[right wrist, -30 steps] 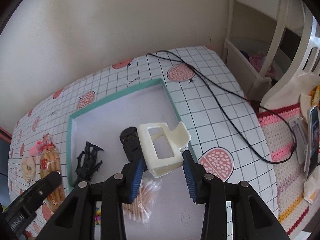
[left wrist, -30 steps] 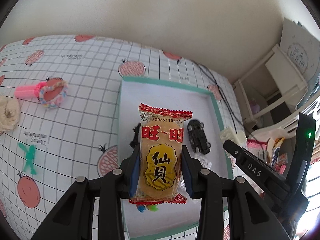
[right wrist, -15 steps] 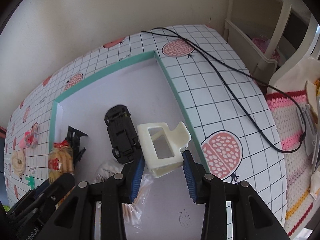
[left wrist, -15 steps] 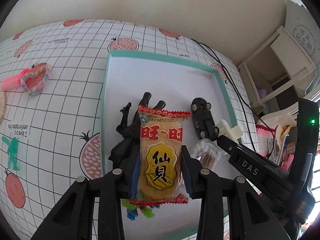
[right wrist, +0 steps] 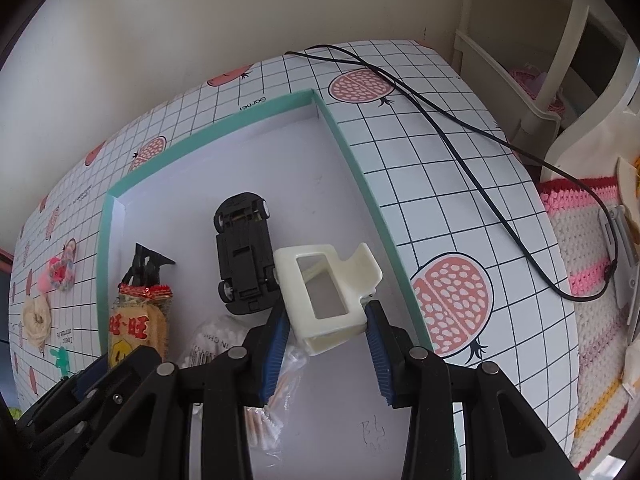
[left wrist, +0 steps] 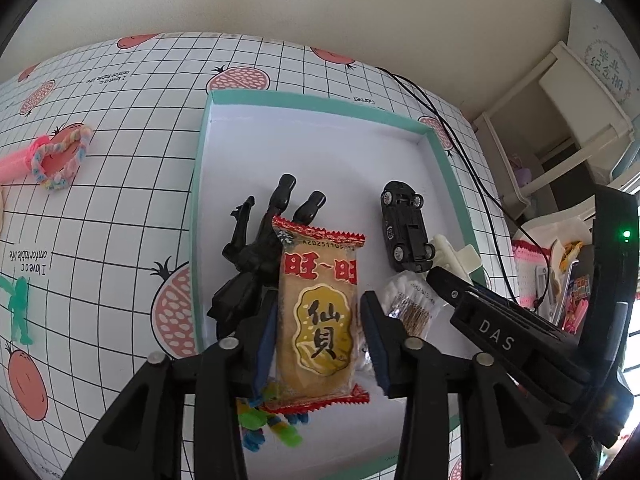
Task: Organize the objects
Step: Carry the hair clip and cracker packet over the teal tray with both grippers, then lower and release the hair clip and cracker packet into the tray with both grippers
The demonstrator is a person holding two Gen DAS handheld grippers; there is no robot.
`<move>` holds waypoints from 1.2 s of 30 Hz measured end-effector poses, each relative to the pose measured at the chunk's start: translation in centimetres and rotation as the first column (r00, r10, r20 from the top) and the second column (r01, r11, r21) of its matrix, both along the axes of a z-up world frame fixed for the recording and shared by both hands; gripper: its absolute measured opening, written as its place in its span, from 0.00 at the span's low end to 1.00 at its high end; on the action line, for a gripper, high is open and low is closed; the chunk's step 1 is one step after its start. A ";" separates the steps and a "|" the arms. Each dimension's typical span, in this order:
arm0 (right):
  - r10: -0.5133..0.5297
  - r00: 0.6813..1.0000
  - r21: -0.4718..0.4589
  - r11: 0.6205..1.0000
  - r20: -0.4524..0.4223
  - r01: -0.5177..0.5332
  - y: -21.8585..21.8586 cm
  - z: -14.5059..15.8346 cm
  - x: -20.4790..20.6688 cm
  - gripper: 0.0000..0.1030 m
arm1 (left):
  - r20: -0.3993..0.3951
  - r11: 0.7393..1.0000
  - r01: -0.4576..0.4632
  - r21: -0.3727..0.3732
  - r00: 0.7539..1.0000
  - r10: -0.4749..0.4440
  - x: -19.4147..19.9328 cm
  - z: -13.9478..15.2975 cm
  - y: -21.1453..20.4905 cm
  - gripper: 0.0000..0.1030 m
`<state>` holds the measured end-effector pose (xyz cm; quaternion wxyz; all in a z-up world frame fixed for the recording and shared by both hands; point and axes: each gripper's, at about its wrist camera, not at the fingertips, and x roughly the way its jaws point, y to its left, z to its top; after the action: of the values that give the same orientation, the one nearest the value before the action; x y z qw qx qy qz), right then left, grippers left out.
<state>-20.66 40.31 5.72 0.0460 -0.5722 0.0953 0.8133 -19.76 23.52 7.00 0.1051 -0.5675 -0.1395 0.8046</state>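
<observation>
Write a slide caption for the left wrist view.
Left claw opening around orange rice-cracker packet above teal-rimmed white tray.

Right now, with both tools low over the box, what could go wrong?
The left tool is opening around the orange rice cracker packet, which could land on the black toy figure and slide off. The right tool holds the cream plastic hair claw beside the upside-down black toy car and might bump it.

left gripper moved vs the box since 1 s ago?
Yes. The left gripper with the snack packet has come down closer to the teal box, whose floor now fills more of the view.
</observation>
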 end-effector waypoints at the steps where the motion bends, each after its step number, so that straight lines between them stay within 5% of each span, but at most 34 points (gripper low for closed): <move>1: 0.000 1.000 0.003 1.000 0.003 0.000 0.0 0.0 0.0 0.40 | -0.004 1.000 -0.002 0.000 1.000 0.002 0.0 0.2 0.0 0.45; 11: -0.004 1.000 0.039 0.999 0.024 0.003 0.3 1.0 0.0 0.50 | -0.007 1.000 -0.012 -0.004 1.000 0.012 0.3 1.8 -1.3 0.45; 26: 0.062 0.994 0.071 0.996 -0.093 -0.055 -0.8 7.0 0.7 0.51 | -0.087 0.988 -0.111 -0.106 0.991 0.102 0.6 5.1 -4.5 0.52; 33: 0.109 0.990 0.077 0.992 -0.088 -0.102 -1.9 6.6 0.6 0.68 | -0.100 0.977 -0.145 -0.157 0.986 0.131 0.5 5.0 -5.5 0.53; 36: 0.108 0.989 0.079 0.992 -0.104 -0.100 -2.0 6.5 0.5 0.84 | -0.104 0.968 -0.175 -0.181 0.982 0.158 0.4 4.8 -5.9 0.70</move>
<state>-20.12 38.27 12.20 0.0194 -0.5295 0.0376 0.8473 -19.33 17.60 11.76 -0.0111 -0.5249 -0.1048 0.8446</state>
